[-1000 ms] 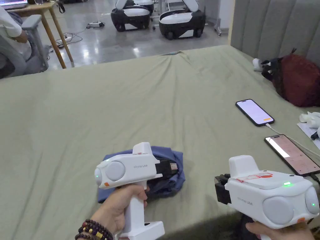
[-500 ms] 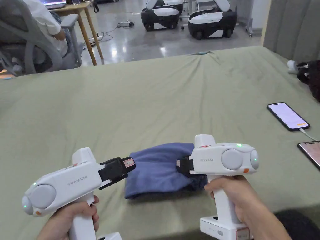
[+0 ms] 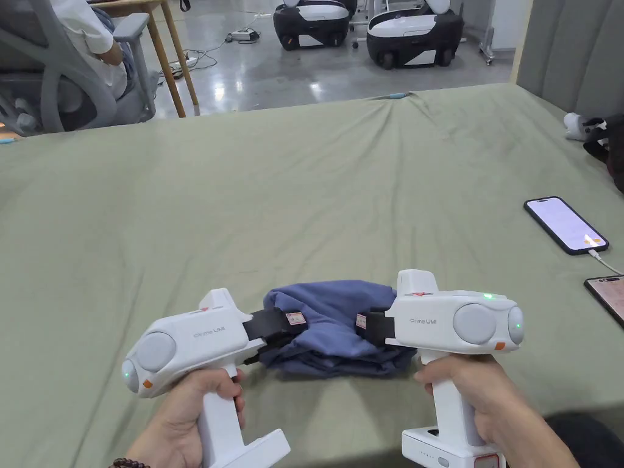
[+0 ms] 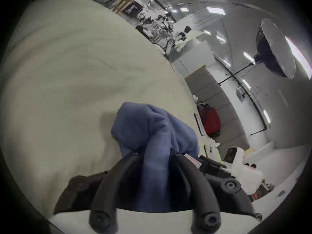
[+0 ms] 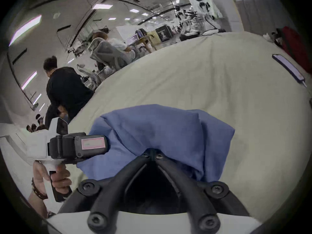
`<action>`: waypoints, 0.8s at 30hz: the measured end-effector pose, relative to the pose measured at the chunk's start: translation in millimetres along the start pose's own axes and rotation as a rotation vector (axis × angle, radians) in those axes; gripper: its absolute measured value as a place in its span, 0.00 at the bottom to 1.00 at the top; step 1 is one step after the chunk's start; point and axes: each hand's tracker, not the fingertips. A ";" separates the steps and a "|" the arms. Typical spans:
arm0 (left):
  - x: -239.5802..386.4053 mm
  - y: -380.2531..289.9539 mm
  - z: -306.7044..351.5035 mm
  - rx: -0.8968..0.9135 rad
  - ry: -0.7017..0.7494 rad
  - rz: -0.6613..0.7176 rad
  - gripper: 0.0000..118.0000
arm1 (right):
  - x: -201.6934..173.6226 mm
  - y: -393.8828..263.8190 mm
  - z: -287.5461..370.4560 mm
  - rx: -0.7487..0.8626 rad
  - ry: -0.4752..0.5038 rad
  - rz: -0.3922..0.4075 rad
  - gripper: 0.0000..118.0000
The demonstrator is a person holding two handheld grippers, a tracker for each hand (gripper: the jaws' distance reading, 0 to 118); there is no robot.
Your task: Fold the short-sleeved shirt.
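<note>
The blue short-sleeved shirt (image 3: 332, 311) lies bunched in a small heap near the front edge of the green sheet (image 3: 274, 201). My left gripper (image 3: 292, 323) comes in from the left, and in the left gripper view its jaws (image 4: 154, 153) pinch a thick fold of the shirt (image 4: 152, 128). Opposite it, my right gripper (image 3: 361, 323) meets the heap's right side. In the right gripper view that gripper's (image 5: 152, 153) tips are closed together under the edge of the shirt (image 5: 160, 128). The left gripper (image 5: 104, 144) also shows there, at the cloth's far side.
Two phones (image 3: 565, 224) (image 3: 606, 295) lie on the sheet at the right, one with a cable. A dark red bag (image 4: 210, 121) rests by the grey headboard. A person sits in a chair (image 3: 91, 55) beyond the far left corner. The bed's front edge runs just below my hands.
The left gripper has moved right from beside the shirt onto its left edge and closed on a fold. The shirt is more bunched now. The right gripper stays at the right edge.
</note>
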 end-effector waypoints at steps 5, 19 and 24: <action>-4.9 28.3 46.7 -0.012 0.010 -0.112 0.19 | -49.7 23.1 13.5 0.036 -0.079 0.049 0.00; -229.3 183.4 344.2 0.181 0.343 -0.194 0.18 | -315.0 76.6 -90.0 0.310 0.036 0.517 0.03; -316.2 210.3 429.8 0.234 0.459 -0.142 0.18 | -370.0 62.4 -176.9 0.337 0.022 0.574 0.00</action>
